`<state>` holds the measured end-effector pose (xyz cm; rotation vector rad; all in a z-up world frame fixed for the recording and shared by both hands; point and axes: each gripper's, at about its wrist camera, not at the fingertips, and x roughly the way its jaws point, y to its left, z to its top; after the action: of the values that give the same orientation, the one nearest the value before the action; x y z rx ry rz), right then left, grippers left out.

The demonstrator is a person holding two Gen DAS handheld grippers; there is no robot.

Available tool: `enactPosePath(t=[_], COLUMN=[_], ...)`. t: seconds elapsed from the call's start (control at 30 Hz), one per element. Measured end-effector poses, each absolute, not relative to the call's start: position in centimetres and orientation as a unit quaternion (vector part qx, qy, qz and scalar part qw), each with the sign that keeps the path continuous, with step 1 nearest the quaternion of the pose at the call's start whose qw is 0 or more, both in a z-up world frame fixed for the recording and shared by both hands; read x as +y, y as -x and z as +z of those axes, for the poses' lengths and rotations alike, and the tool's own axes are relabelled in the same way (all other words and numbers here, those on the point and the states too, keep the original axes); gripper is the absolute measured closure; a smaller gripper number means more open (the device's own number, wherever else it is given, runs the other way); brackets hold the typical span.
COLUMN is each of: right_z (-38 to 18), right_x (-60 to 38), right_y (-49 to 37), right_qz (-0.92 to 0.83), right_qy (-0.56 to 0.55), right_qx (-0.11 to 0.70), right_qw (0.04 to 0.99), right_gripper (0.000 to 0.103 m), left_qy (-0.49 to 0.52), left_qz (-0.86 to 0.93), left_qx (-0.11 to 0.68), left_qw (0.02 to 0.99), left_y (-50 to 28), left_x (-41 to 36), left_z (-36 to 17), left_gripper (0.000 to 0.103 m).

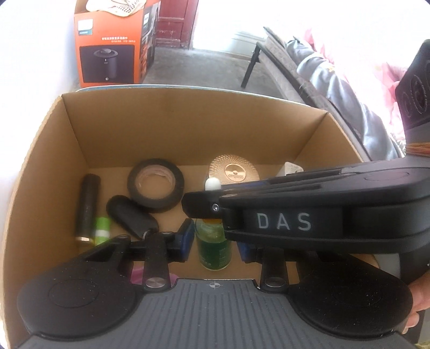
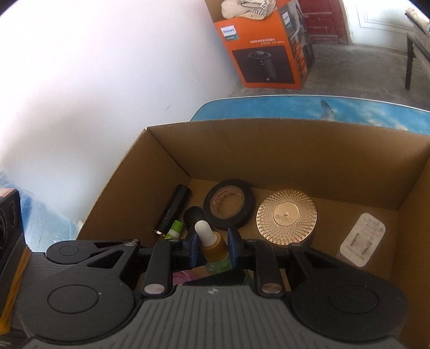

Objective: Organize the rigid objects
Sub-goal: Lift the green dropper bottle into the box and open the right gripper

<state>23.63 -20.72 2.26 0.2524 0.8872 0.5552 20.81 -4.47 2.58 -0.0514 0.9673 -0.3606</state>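
your right hand-held gripper [image 2: 212, 248] pinched on the green dropper bottle [image 2: 212, 245] low inside the cardboard box [image 2: 295, 150], your left hand-held gripper [image 1: 216, 243] narrowly parted around the bottle's body, contact unclear, black tape roll [image 2: 228, 204] and gold compact [image 2: 286, 216] on box floor

orange Philips box [image 2: 264, 51] by white wall [image 2: 94, 94], red door [image 2: 326, 21], blue tabletop [image 2: 268, 108]
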Motion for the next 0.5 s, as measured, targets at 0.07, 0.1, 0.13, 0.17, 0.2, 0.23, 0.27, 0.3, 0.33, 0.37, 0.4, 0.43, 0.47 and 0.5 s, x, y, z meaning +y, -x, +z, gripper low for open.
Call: enactPosePath(t=[0.07,0.1,0.13,0.17,0.2,0.23,0.27,0.3,0.33,0.37,0.4,0.43,0.47,0.5], right_z=[2.4,2.5,2.6,2.7,2.7,2.7,2.7,2.7,2.8,2.9,3.0,3.1,3.3,3.5], right_x=[-20.4,-20.3,-20.2,-20.1,-20.0,-20.0,-19.9,-19.8,-19.8,-19.7,-19.6,-19.6,-19.7,-19.8], right_y=[-23.5,-23.4,-23.4,-23.3,-23.2,-23.1,-23.1,-23.1,-22.9,-22.9,-22.8,-22.7,-22.6,-22.5], right_qz=[0.263,0.262,0.261,0.260,0.259,0.258,0.258,0.259,0.261,0.262,0.261,0.261,0.262,0.263], right_qy=[-0.110,-0.106,-0.102,-0.097,-0.094,-0.091,-0.089,-0.088,-0.084,-0.081,-0.079,-0.079,-0.080,-0.084], right_qx=[0.417,0.416,0.413,0.410,0.408,0.406,0.405,0.404,0.404,0.405,0.405,0.405,0.405,0.404], right_qw=[0.863,0.865,0.867,0.869,0.870,0.872,0.873,0.873,0.873,0.873,0.873,0.873,0.872,0.872], right_gripper=[0.078,0.078,0.078,0.078,0.078,0.078,0.078,0.078,0.078,0.077,0.077,0.076,0.076,0.073], left_qy=[0.018,0.015,0.013,0.011,0.009,0.007,0.006,0.006,0.005,0.005,0.005,0.005,0.004,0.003], left_qz=[-0.172,-0.172,-0.172,-0.173,-0.175,-0.176,-0.176,-0.178,-0.179,-0.180,-0.181,-0.182,-0.182,-0.182], left_qx=[0.450,0.444,0.441,0.438,0.435,0.433,0.431,0.430,0.429,0.429,0.428,0.425,0.421,0.416], left_qw=[0.876,0.879,0.881,0.882,0.883,0.884,0.885,0.885,0.885,0.885,0.886,0.887,0.889,0.891], left_y=[-20.3,-20.1,-20.1,-20.1,-20.0,-20.0,-19.9,-19.7,-19.6,-19.5,-19.4,-19.2,-19.0,-18.8], left_x=[-4.4,-4.5,-4.6,-4.6,-4.6,-4.6,-4.6,-4.7,-4.7,-4.8,-4.8,-4.9,-4.9,-4.9], left_z=[2.6,2.7,2.6,2.6,2.6,2.7,2.7,2.9,3.0,3.0,3.1,3.2,3.3,3.5], left_gripper=[0.070,0.070,0.069,0.069,0.070,0.069,0.069,0.069,0.069,0.069,0.069,0.069,0.068,0.066])
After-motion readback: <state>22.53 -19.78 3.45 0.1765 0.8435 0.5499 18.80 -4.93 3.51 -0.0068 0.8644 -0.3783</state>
